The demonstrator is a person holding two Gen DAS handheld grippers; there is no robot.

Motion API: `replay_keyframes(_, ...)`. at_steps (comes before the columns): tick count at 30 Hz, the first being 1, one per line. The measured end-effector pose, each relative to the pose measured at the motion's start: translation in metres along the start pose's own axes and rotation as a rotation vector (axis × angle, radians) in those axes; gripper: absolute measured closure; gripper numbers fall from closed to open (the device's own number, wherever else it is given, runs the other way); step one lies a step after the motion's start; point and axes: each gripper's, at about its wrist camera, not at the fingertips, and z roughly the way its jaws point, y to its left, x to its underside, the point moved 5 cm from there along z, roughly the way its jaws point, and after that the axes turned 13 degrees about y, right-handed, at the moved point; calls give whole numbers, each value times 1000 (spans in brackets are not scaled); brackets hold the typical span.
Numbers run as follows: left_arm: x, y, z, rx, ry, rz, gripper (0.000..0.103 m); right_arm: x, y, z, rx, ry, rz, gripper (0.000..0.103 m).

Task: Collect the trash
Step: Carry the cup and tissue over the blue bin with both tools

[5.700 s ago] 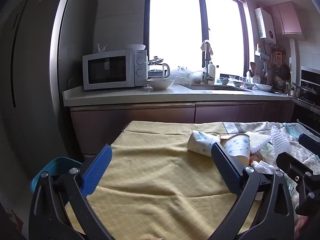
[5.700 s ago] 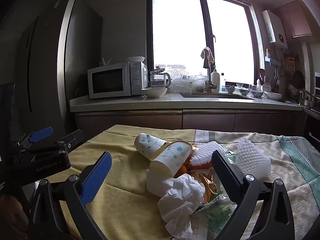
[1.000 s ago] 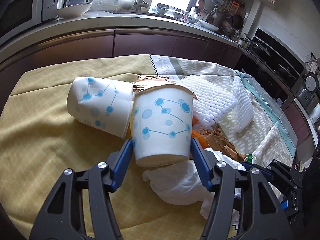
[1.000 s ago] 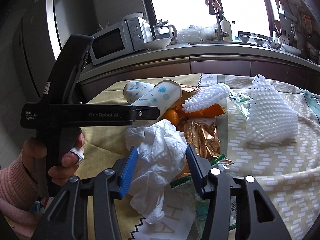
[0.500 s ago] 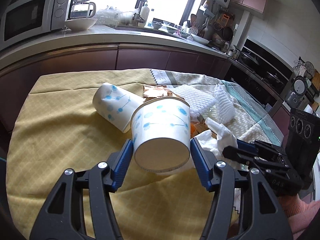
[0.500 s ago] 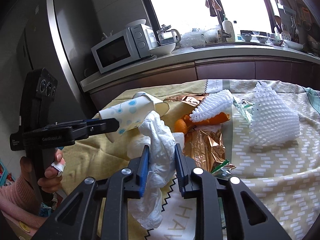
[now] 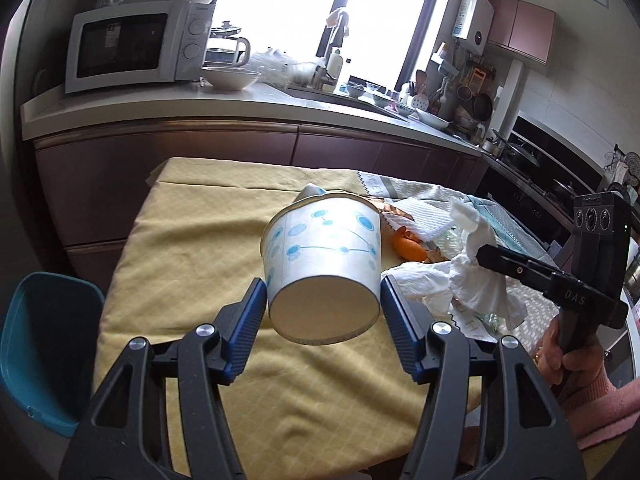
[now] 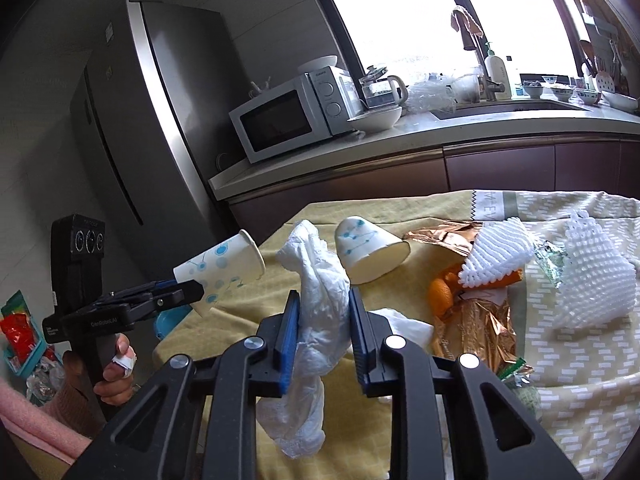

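My left gripper (image 7: 322, 316) is shut on a white paper cup (image 7: 324, 256) with blue dots, held off the table with its base toward the camera; the right wrist view shows the same cup (image 8: 218, 266) at far left. A crumpled white tissue (image 8: 322, 304) hangs between the blue pads of my right gripper (image 8: 322, 322), which is shut on it; in the left wrist view that tissue (image 7: 476, 276) dangles at right. A second dotted cup (image 8: 370, 254) lies on its side on the yellow tablecloth (image 8: 272, 280).
More litter lies on the cloth: white foam nets (image 8: 588, 280), a copper foil wrapper (image 8: 480, 328), orange peel (image 8: 442, 294). A blue bin (image 7: 44, 356) stands on the floor left of the table. Beyond are a counter with a microwave (image 7: 132, 50) and a fridge (image 8: 132, 152).
The left gripper lifted its cup off the table and carried it left, toward the bin side. The right gripper closed on the tissue and raised it off the pile.
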Motion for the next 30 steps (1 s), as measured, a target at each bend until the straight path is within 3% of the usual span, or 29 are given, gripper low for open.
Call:
replay_keyframes(11,24,61,-53,-152,-63,-110,44,-18,43,22,-86,31,-56,80)
replay_keyframes(21,50,145,-92,-314,-75,-231,44,-42,117,96,-212,130,-179,80)
replay_keyframes(30,74,212,-93,-413,-42,-327,44,-55,191,168,-281,232,-302,79)
